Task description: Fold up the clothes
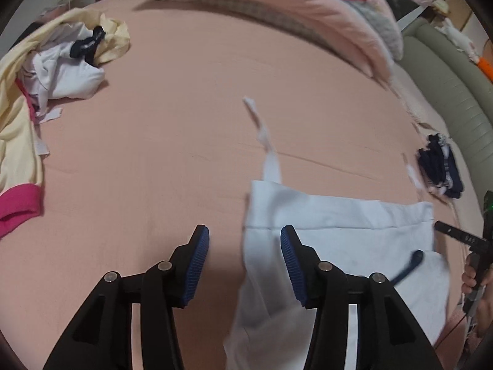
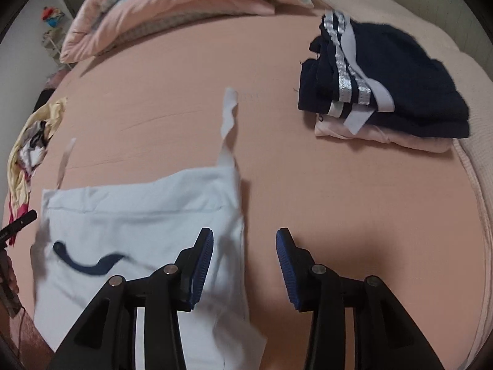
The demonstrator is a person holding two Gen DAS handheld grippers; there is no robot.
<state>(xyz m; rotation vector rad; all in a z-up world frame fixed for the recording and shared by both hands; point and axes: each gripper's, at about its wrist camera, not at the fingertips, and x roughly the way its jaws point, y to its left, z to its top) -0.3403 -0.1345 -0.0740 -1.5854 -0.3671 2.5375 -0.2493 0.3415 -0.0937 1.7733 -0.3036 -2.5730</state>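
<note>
both grippers, left (image 1: 245, 256) and right (image 2: 245, 259), gape empty above the white garment (image 1: 339, 231).

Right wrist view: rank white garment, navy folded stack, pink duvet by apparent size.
1. white garment, though it lies nearest the camera, which inflates it.
2 and 3. pink duvet and navy folded stack look similar; the duvet is cut off at the frame edge, so unranked.

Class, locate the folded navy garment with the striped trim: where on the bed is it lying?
The navy garment lies upper right in the right wrist view, on top of a folded pale pink piece, near the bed's right edge.
</note>
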